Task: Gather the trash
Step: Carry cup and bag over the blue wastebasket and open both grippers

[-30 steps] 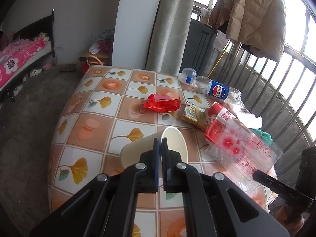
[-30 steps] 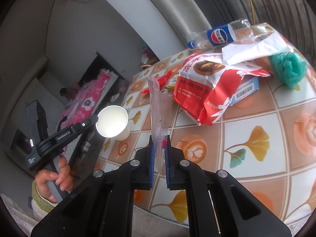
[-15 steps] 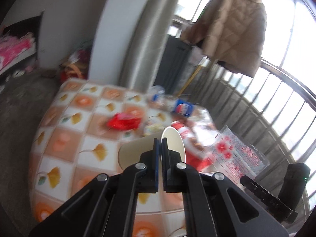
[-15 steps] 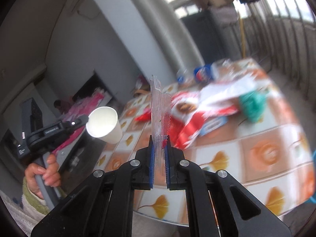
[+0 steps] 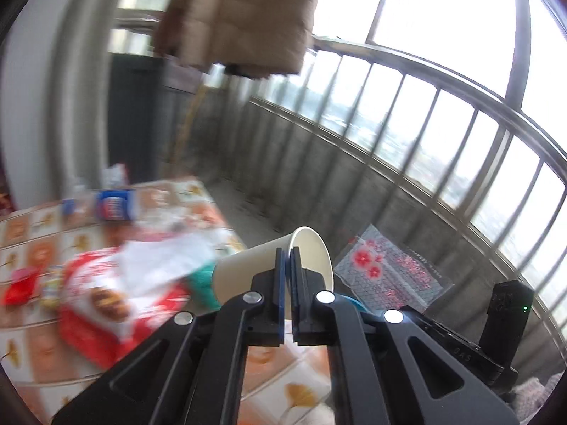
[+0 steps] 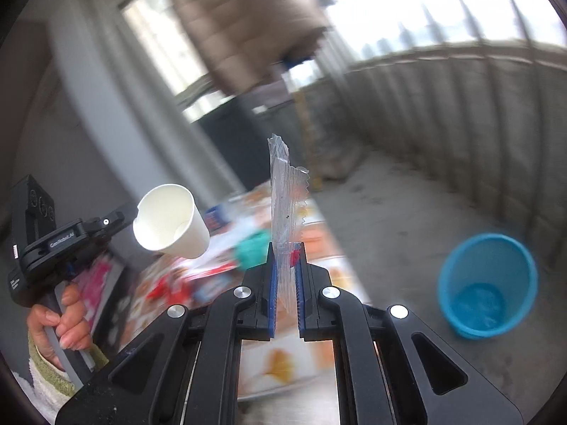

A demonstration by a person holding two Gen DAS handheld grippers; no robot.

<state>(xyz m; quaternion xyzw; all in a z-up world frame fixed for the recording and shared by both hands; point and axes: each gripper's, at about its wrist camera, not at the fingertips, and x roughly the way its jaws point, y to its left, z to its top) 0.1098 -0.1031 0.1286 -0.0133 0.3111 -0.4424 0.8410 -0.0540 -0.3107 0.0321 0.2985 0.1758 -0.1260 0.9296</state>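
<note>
My left gripper [image 5: 287, 258] is shut on the rim of a white paper cup [image 5: 258, 269], held in the air with its mouth toward the right. From the right wrist view that same paper cup [image 6: 170, 221] hangs at the left, in the left gripper held by a hand [image 6: 65, 322]. My right gripper [image 6: 285, 253] is shut on a clear plastic wrapper [image 6: 285, 194] that stands up edge-on between its pads. In the left wrist view the clear plastic wrapper [image 5: 389, 272] shows red flower prints. A blue bin [image 6: 487, 285] stands on the floor at the right.
The tiled table [image 5: 42, 336] lies left and below, blurred, with a red snack bag [image 5: 106, 301], a blue-labelled bottle [image 5: 113, 205], a teal lump [image 5: 202, 279] and a small red wrapper [image 5: 21, 287]. A balcony railing [image 5: 425, 141] and a hanging coat [image 5: 241, 17] are behind.
Both grippers swung right, away from the table toward the balcony, carrying cup and wrapper. The table slid to the left of both views and the blue bin came into sight.
</note>
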